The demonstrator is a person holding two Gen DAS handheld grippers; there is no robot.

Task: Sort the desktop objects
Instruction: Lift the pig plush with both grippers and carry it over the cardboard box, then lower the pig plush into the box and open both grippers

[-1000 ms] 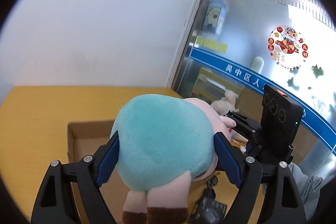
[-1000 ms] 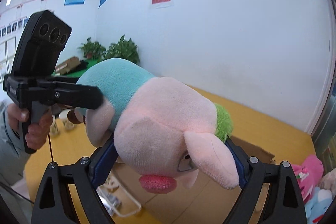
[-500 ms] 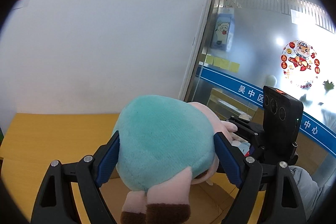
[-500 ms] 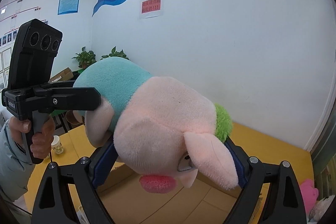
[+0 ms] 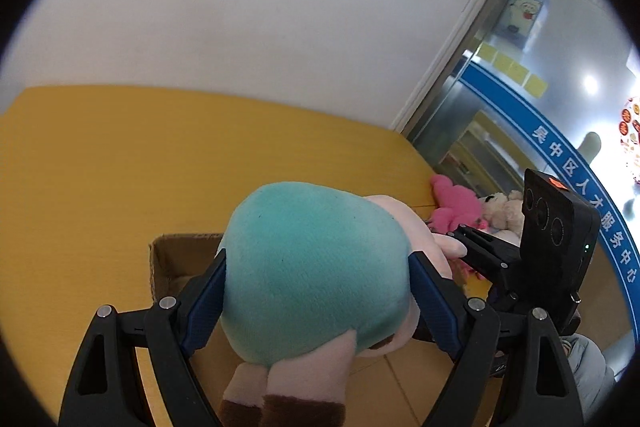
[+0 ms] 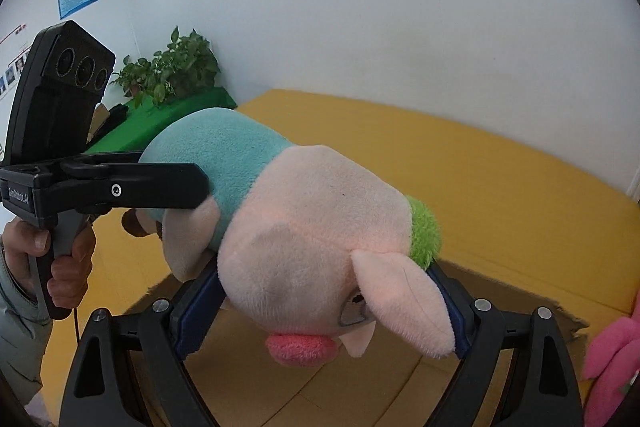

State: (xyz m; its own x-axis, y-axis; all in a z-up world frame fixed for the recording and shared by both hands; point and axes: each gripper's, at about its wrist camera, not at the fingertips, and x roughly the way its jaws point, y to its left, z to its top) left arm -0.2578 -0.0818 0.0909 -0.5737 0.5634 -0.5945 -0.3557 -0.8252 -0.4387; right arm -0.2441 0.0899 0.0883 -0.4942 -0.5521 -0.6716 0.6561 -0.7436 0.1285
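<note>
Since a second ago I have carried the plush pig (image 5: 316,267) down and across, so the cardboard box (image 5: 168,259) now sits right under it, the wall decorations have slid out of the left view, and the pink toy (image 5: 456,203) has come into sight. The pig hangs above the open box, its teal body clamped in my left gripper (image 5: 320,291) and its pink head pinched by my right gripper (image 6: 320,303). The grip is soft on both ends; I judge that if one hand lets go first, the pig swings on the other and may catch the box wall or tip over onto the yellow table (image 6: 500,179). Lowering unevenly could also snag a gripper finger on the flap.
</note>
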